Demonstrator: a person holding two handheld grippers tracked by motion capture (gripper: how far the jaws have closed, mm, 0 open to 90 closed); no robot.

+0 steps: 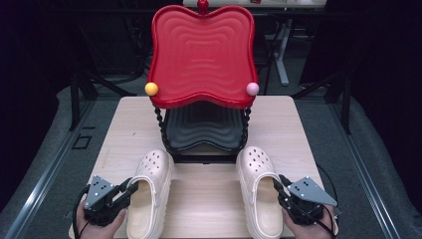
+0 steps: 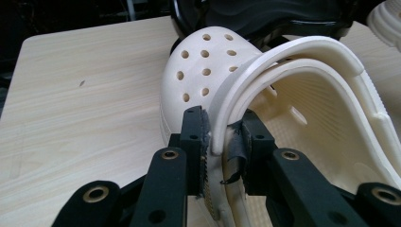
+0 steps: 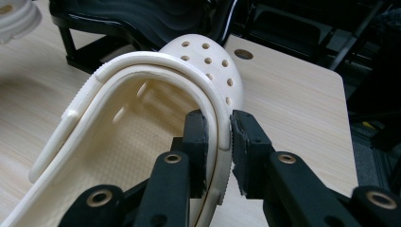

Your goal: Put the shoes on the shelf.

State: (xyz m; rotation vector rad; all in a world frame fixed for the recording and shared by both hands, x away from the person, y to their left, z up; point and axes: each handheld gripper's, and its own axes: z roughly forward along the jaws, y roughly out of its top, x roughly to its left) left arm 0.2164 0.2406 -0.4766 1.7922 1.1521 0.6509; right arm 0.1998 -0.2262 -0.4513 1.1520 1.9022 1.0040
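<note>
Left gripper point(image 1: 130, 189) is clamping the left clog's point(image 1: 149, 191) outer rim; right gripper point(image 1: 276, 185) is clamping the right clog's point(image 1: 260, 191) rim. Both clogs sit near the rack point(image 1: 204, 130), probably gripped for lifting onto it.

Right gripper point(image 3: 218, 142) clamps the side wall and strap of a cream clog point(image 3: 156, 109), jaws rising from 6 o'clock. Clog toe with holes points to 12 o'clock. Black rack point(image 3: 142, 21) stands at 11 o'clock. Wooden table point(image 3: 293, 104) extends to 3 o'clock.
</note>
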